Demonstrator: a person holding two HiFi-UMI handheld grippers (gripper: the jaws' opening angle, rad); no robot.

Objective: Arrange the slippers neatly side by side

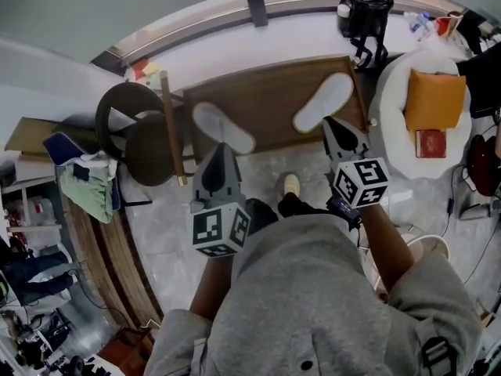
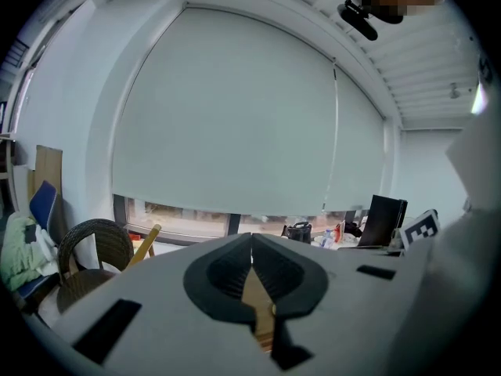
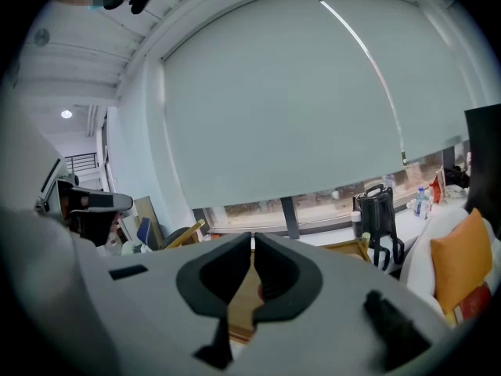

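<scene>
We hold left tool [image 1: 221, 151] and right tool [image 1: 332, 125] fully closed, empty, each pointed at nearer slipper (likely poised to nudge). Left white flat slipper [image 1: 223, 128], right white flat slipper [image 1: 322, 102] lie splayed, well apart, on brown wooden board [image 1: 274, 100].

Left-hand slipper [image 1: 223, 127] near edge hidden behind left gripper [image 1: 221, 149]; sill items [image 1: 423, 23] too small to identify; corner clutter [image 1: 23, 343] cut by frame edge.
</scene>
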